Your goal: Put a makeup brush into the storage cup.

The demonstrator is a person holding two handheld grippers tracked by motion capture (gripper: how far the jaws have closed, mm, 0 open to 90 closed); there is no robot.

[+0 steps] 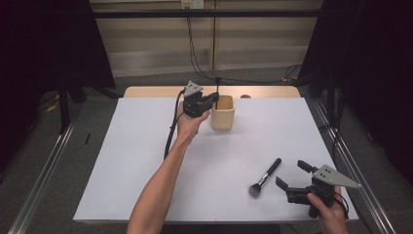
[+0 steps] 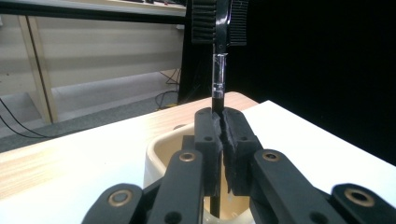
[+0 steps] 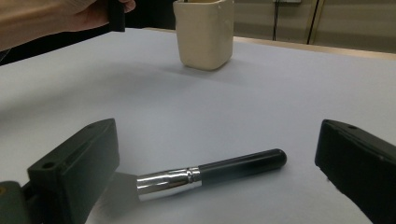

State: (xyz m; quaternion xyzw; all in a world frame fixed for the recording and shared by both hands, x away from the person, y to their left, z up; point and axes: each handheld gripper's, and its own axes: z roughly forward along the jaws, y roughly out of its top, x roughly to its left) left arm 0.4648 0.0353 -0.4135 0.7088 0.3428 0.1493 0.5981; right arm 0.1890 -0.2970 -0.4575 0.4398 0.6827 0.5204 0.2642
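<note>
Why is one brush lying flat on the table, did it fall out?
Can't tell if it fell. The makeup brush lies on its side on the white table, away from the cream cup. The left gripper holds a thin black brush upright over that cup.

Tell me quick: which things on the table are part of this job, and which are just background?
In the job:
- slim black brush, clamped upright in the left gripper over the cream cup
- makeup brush lying on the white table, in front of the open right gripper

Just lying about:
- cables on the floor behind the table
</note>
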